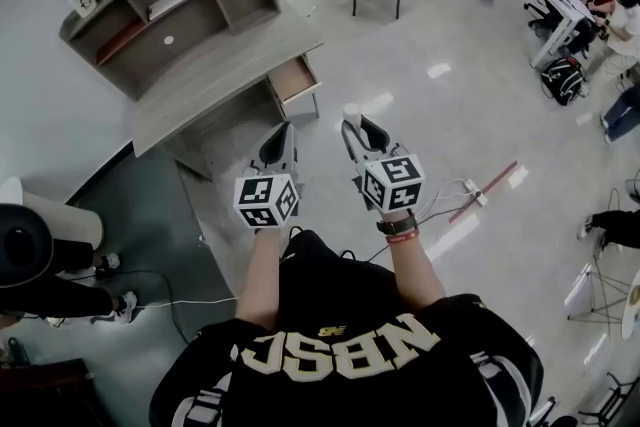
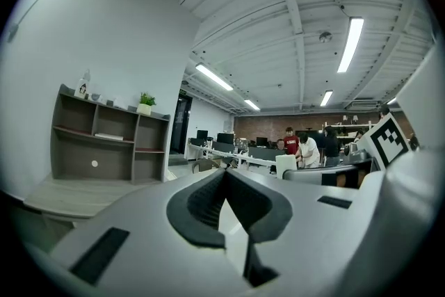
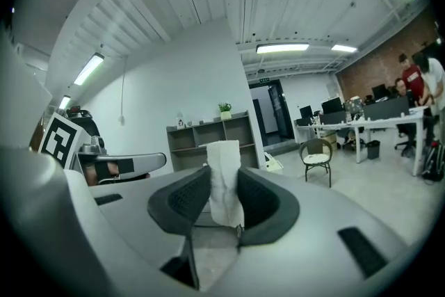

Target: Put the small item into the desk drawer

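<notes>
The small white crinkly paper roll (image 3: 224,181) stands upright, squeezed between the pads of the right gripper (image 1: 360,128) — up above the floor. The left gripper (image 1: 283,137) is pinched closed on nothing — the open wooden desk drawer (image 1: 295,80) lies ahead.

The white item (image 3: 224,181) stood upright, pinched in the right gripper (image 1: 353,127); the drawer (image 1: 295,80) hung open, far left.

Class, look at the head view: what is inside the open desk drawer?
The drawer shows only its bare wooden floor. Its rear is hidden under the desk top. The small white item is between the right gripper's jaws.
</notes>
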Motion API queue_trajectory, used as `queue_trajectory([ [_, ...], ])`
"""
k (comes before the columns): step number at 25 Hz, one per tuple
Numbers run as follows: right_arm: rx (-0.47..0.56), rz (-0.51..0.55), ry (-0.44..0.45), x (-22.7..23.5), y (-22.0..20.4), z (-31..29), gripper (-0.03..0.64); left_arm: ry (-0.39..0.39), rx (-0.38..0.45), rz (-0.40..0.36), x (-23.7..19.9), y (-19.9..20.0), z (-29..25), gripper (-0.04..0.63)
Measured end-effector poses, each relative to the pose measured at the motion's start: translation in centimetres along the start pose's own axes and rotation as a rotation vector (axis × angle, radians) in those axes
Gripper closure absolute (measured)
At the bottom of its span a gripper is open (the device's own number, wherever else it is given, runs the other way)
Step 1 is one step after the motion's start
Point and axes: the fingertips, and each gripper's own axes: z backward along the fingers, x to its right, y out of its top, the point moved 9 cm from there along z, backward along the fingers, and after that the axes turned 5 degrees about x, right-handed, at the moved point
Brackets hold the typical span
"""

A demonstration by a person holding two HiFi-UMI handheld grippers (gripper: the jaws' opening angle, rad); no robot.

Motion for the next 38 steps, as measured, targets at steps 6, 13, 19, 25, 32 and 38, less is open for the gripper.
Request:
queue_trajectory([
  [6,-0.017,0.012,0.037,0.6,-0.7,-3.0,0.488,0.039,-0.005,-0.001,-2.2,-1.0,-1.5,0.581],
  [13,-0.022,0.059,0.05,1.7,0.1,-9.9,0.486,0.038,0.006,-0.009,-6.9,-1.0,-6.6,0.581],
  [19,-0.034,0.064,0.06,2.5,1.5,-16.5,0.486,0.038,0.023,0.007,-11.4,-0.1,-11.5,0.581],
  [25,-0.057,0.078,0.072,2.5,1.7,-22.1,0.486,0.022,0.014,0.027,-15.6,-0.2,-15.6,0.581],
  [32,-0.078,0.071,0.083,2.7,1.6,-27.8,0.485,0.024,0.003,0.048,-19.8,-0.7,-19.0,0.581],
  [38,-0.101,0.092,0.107,2.4,1.3,-32.9,0.485,0.016,-0.006,0.046,-23.7,-1.2,-21.6,0.581],
])
